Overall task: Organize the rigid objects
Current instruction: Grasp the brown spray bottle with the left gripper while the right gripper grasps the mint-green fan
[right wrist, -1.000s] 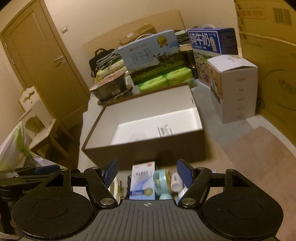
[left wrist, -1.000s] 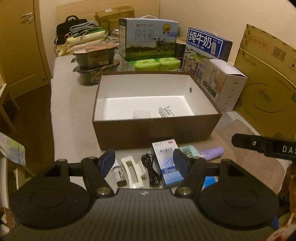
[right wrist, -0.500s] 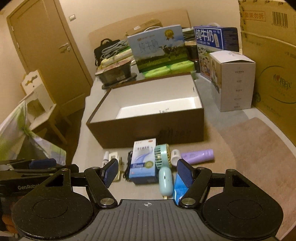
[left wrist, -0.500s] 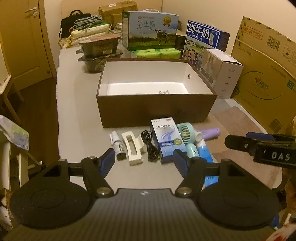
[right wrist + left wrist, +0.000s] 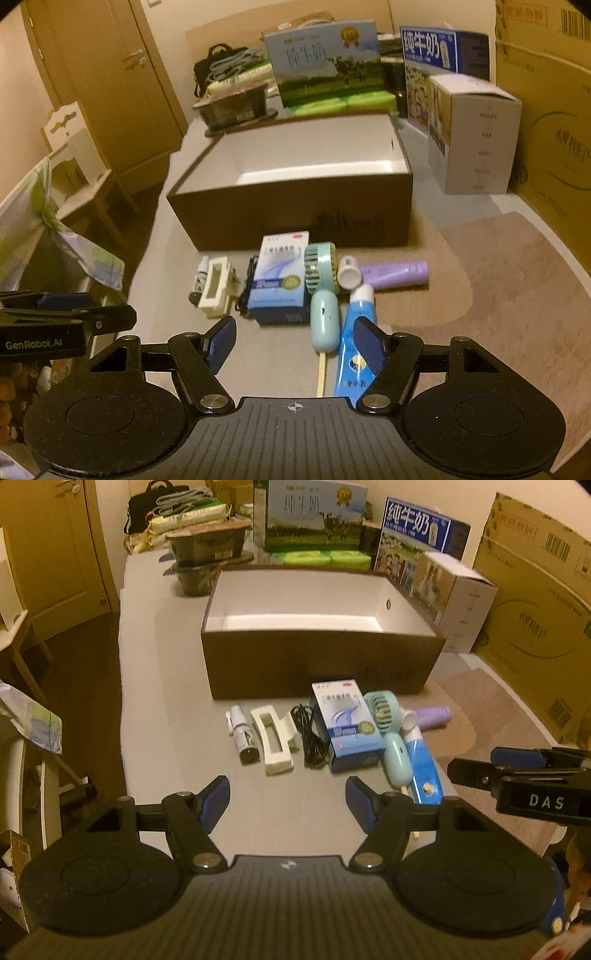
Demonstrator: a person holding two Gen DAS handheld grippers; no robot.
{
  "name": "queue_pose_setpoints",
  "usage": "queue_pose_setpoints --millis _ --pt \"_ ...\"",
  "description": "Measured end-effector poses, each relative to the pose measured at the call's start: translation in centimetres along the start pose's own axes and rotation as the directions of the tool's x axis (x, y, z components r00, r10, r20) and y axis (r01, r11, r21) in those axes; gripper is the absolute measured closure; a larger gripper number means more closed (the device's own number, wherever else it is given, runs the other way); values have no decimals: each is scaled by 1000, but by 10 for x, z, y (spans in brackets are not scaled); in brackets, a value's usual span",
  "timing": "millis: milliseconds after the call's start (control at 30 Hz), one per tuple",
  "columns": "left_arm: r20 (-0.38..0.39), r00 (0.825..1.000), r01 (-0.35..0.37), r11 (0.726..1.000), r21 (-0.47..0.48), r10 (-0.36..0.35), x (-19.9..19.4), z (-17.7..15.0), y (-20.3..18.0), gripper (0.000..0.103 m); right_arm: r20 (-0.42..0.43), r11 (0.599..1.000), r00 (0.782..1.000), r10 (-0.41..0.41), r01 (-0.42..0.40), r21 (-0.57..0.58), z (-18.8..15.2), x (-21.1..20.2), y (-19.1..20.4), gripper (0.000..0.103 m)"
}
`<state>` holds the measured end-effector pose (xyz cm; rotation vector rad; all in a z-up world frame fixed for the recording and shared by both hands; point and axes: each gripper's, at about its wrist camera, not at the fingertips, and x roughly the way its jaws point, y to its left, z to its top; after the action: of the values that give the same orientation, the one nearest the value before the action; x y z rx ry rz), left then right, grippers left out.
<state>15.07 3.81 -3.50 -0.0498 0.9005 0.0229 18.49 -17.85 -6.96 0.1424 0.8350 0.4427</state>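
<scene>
Our left gripper (image 5: 288,797) and right gripper (image 5: 294,339) hover with jaws parted and nothing between them; just ahead on the table (image 5: 177,709) we see a row: spray bottle (image 5: 242,734), white clip (image 5: 275,738), black cable (image 5: 310,738), blue medicine box (image 5: 347,723), mint fan (image 5: 321,291), blue tube (image 5: 354,350), purple tube (image 5: 397,275); behind it stands the open brown box (image 5: 317,664).

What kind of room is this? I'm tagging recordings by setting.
Probably a room in a home, used partly for storage: a wooden door, blue milk cartons and big cardboard boxes stacked along the wall, toiletries beside an open brown box.
</scene>
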Motion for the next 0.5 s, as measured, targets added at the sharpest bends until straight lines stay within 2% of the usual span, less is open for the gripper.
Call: queue_pose_setpoints --millis 500 --pt "-50 999 8 1000 -28 -9 30 -8 8 36 -38 1000 999 -9 10 28 -10 21 -12 33"
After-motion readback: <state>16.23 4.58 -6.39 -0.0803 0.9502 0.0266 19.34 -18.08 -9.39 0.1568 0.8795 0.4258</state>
